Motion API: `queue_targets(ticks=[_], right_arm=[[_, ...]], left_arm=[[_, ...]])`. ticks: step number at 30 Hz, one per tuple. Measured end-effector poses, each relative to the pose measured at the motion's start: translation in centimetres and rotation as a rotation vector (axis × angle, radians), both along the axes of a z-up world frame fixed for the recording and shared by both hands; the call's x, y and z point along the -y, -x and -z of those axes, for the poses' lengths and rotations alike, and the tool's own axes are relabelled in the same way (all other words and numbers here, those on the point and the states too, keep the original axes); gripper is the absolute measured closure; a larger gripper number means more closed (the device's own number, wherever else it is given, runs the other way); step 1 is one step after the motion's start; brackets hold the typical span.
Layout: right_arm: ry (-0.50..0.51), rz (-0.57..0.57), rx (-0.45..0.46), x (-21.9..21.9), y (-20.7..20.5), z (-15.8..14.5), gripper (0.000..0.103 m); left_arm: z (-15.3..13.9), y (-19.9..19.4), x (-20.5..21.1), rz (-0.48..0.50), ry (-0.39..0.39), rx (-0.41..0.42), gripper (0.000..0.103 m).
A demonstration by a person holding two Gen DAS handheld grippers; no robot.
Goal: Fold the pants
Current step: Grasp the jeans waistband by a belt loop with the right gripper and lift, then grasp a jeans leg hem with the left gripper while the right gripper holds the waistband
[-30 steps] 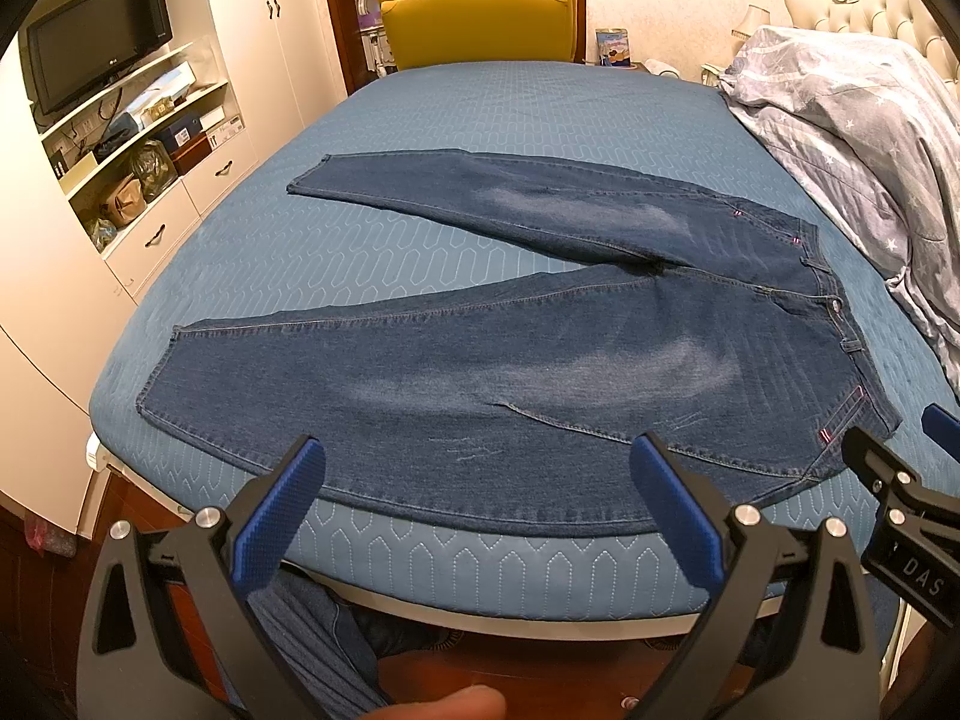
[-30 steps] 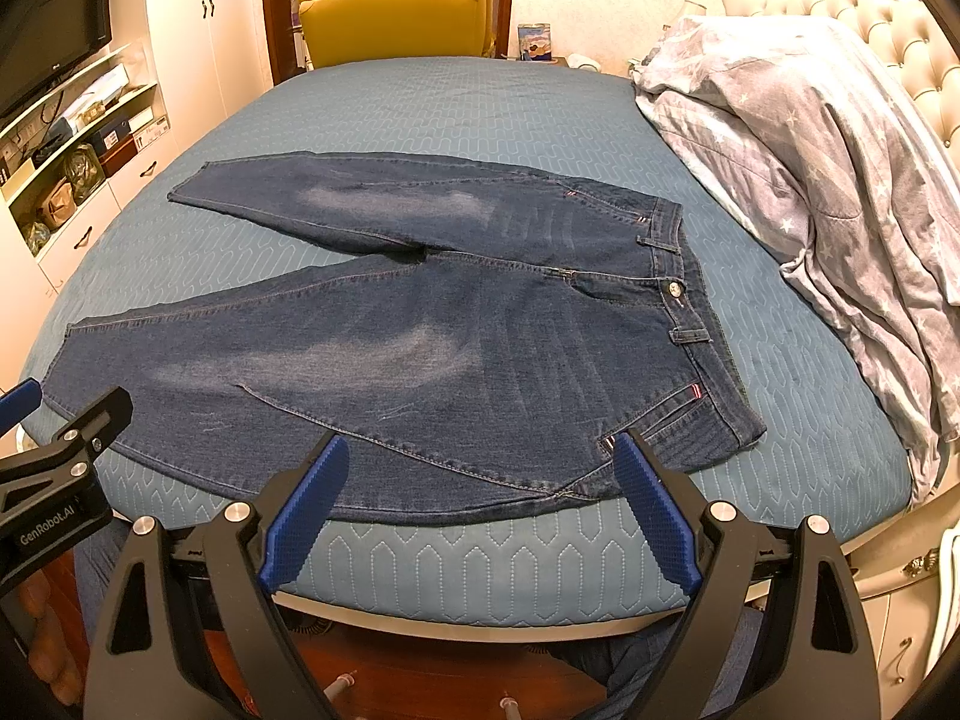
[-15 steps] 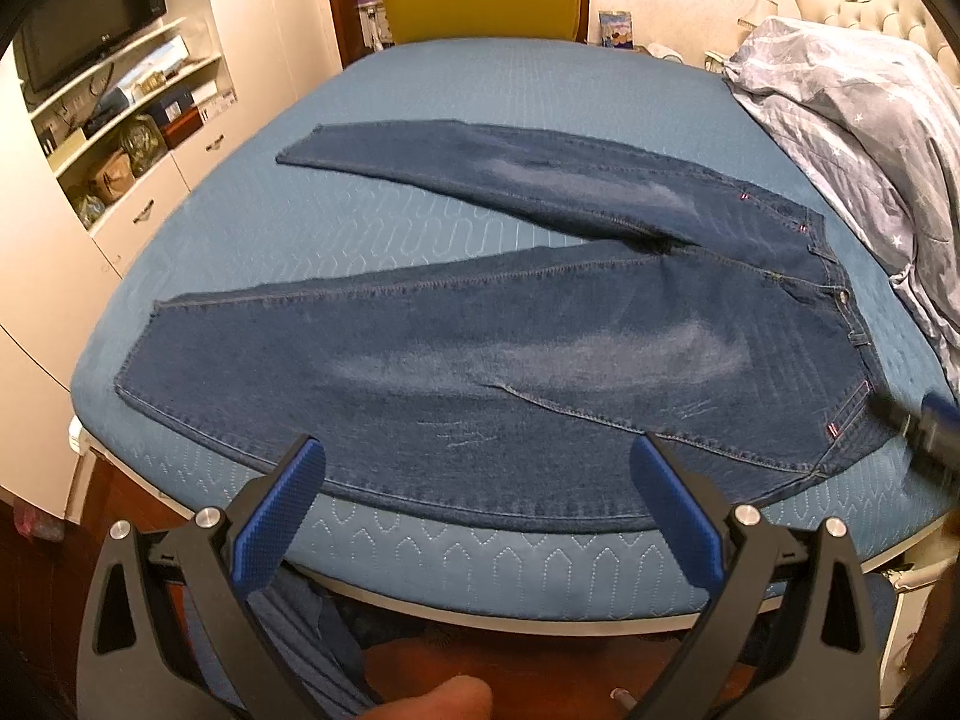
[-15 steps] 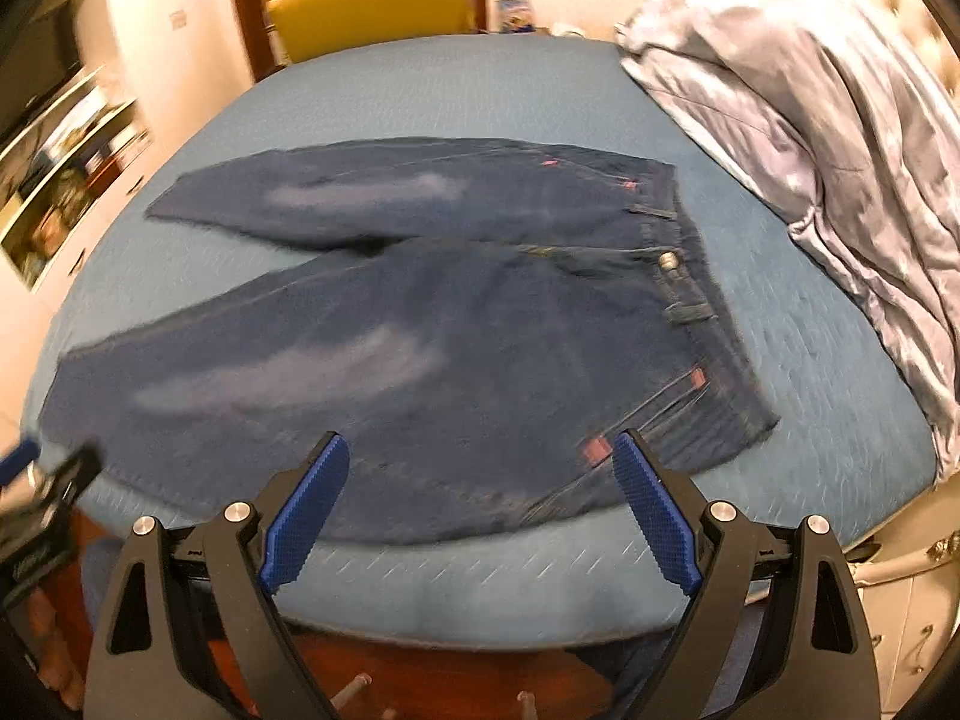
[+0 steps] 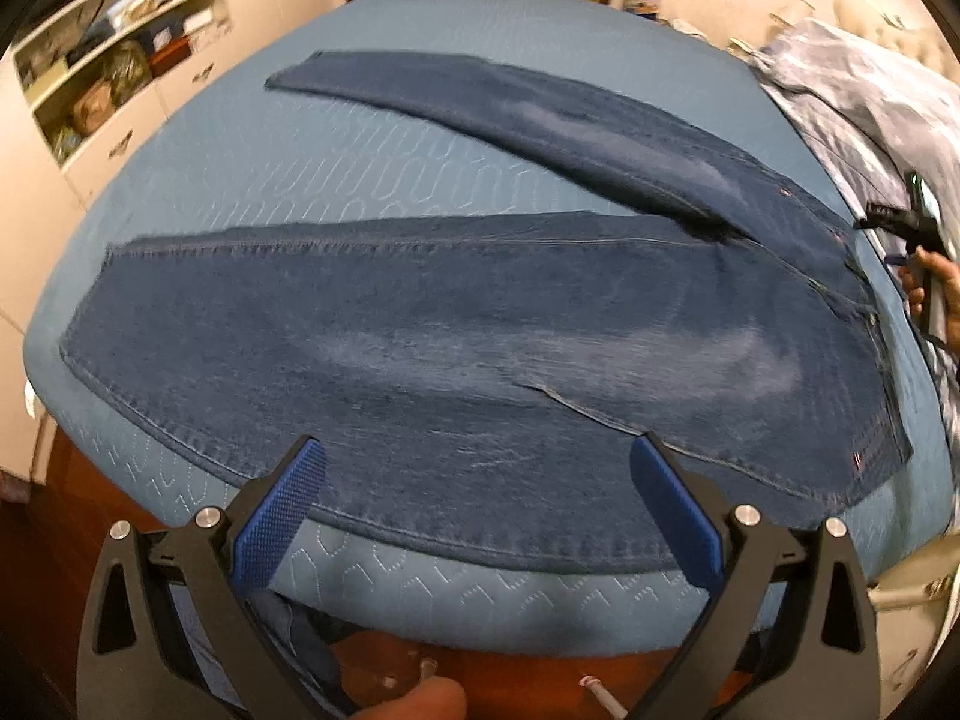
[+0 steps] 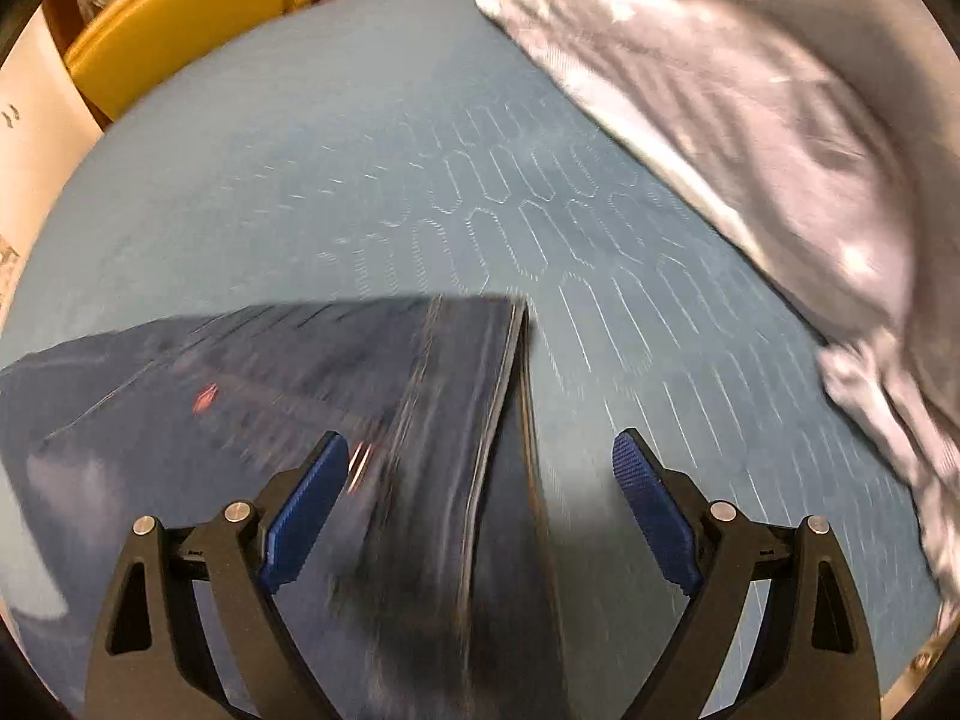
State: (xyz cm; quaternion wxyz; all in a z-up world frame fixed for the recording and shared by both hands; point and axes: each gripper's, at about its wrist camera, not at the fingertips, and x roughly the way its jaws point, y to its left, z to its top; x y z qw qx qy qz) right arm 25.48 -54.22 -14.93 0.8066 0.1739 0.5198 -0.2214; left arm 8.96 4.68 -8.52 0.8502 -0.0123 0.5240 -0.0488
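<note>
Dark blue jeans (image 5: pixel 456 336) lie flat on the blue bed (image 5: pixel 252 180), legs spread apart and pointing left, waistband at the right. My left gripper (image 5: pixel 474 510) hangs open above the near leg's lower edge, with nothing between its blue pads. In the right wrist view the jeans' waistband (image 6: pixel 468 396) fills the lower middle, blurred. My right gripper (image 6: pixel 483 498) is open and straddles that waistband edge from close above. In the left wrist view the right gripper (image 5: pixel 906 219) shows at the far right edge, held by a hand (image 5: pixel 936 294).
A crumpled grey star-print duvet (image 6: pixel 780 120) covers the bed's right side. A yellow chair (image 6: pixel 174 18) stands beyond the far edge. White shelves and drawers (image 5: pixel 114 78) line the left wall. The bed's near edge drops to a wooden floor (image 5: pixel 528 678).
The right gripper has swung forward and down from the near bed edge to the waistband. The left gripper has moved closer over the near leg. Both stay open.
</note>
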Motion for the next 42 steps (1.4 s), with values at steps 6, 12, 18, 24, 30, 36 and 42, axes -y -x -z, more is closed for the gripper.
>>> queue_targets(ticks=[6,12,18,24,30,36,42], right_arm=[[-0.024,-0.070,-0.016,1.2,-3.6,3.7,0.033],[0.037,-0.161,0.103,-0.8,-2.6,-0.1,0.088],[0.024,-0.296,0.341,-5.5,5.2,-9.0,0.089],[-0.062,-0.454,0.481,-11.9,19.9,-12.1,0.090],[-0.299,-0.423,0.382,-15.3,28.8,-4.5,0.090],[-0.370,-0.308,0.343,-16.6,31.2,-1.9,0.090],[-0.340,-0.289,0.358,-15.7,30.4,-3.6,0.090]], left_arm=[[0.9,-2.4,-2.8,-0.062,-0.010,-0.016,0.001],[0.6,-5.9,-6.1,-0.115,0.010,-0.014,0.002],[-2.2,-8.1,-9.8,-0.164,0.143,0.057,0.004],[-4.4,-8.7,-13.8,-0.181,0.346,0.086,0.018],[-3.2,-10.9,-16.3,-0.152,0.518,0.050,0.035],[2.6,-19.8,-19.9,-0.226,0.739,-0.058,0.055],[8.0,-29.6,-22.7,-0.361,0.902,-0.089,0.057]])
